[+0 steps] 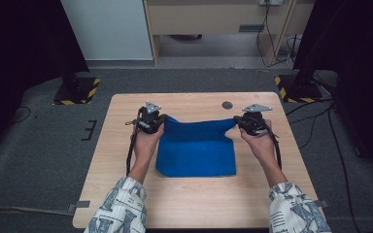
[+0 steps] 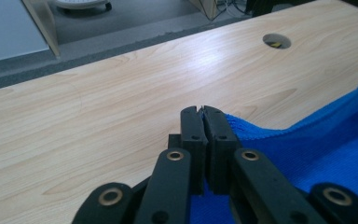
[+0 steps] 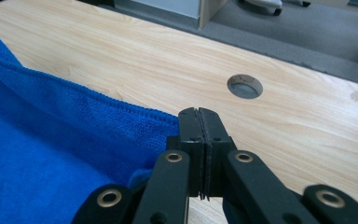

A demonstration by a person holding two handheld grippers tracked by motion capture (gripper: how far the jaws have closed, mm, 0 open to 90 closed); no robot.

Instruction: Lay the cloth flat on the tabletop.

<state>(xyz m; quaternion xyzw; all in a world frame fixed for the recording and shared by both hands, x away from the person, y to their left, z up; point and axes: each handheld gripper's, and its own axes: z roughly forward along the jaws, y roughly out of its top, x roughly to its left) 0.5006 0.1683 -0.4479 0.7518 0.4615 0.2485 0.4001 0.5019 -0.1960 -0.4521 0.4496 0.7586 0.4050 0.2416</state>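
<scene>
Jaws of left gripper (image 2: 203, 112), right gripper (image 3: 198, 113) clamped on blue cloth (image 1: 196, 148) far corners.

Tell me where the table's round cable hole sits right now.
In the high view the cable hole lies near the table's far edge, right of centre, just beyond the blue cloth and left of the right gripper.

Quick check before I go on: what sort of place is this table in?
Probably a lab or recording room, not a home: a bare wooden table with a cable hole, hazard-striped stand bases on grey carpet, dark curtains on both sides and loose cables behind.
</scene>
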